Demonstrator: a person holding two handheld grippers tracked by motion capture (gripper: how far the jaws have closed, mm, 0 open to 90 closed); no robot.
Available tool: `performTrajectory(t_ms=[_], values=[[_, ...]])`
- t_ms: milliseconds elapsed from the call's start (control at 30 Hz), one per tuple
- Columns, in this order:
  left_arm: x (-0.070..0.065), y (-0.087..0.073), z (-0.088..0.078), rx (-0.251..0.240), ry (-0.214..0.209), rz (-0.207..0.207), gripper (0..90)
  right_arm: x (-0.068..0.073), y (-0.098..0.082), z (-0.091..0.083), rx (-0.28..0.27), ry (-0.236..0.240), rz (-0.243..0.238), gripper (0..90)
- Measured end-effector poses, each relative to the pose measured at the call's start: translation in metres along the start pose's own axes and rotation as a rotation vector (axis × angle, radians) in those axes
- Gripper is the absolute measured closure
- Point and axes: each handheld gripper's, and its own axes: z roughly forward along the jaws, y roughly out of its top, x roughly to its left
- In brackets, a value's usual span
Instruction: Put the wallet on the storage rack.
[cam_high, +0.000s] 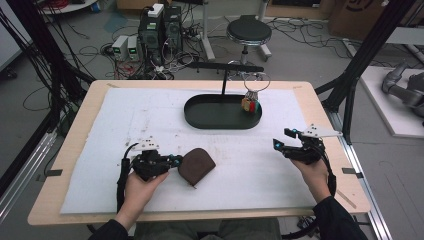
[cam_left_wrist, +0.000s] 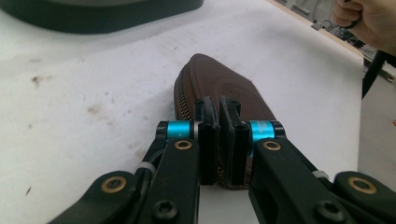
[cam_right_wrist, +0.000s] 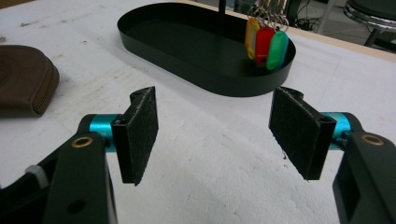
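Observation:
A brown zipped pouch (cam_high: 197, 165) lies on the white mat (cam_high: 150, 115) in front of the person. My left gripper (cam_high: 178, 160) is shut on the pouch's near edge. In the left gripper view the two jaws stand almost together (cam_left_wrist: 219, 105), with the pouch (cam_left_wrist: 219, 79) reaching away beyond them. My right gripper (cam_high: 283, 138) hovers over the mat at the right, open, with nothing between its pads (cam_right_wrist: 215, 135). The pouch (cam_right_wrist: 23, 77) lies off to its left.
A black oval tray (cam_high: 200, 120) stands at the back of the mat. Over its right end hangs a key ring with coloured tags (cam_high: 250, 104), on a black stand (cam_high: 223, 80). The tags (cam_right_wrist: 264, 44) dangle inside the tray rim (cam_right_wrist: 187, 65). A stool and cables lie beyond the table.

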Motion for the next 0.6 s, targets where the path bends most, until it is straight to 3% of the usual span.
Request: performTrajectory(t_ms=[367,600], values=[[-0.028,0.013,0.006,-0.020,-0.029,0.154,86.5,0.003,0.001,0.000,-0.016,0.043,0.000,33.9],[-0.043,0.016,0.011,-0.023,-0.056,0.233,86.7,0.010,0.005,0.003,-0.040,0.138,-0.012,33.4]])
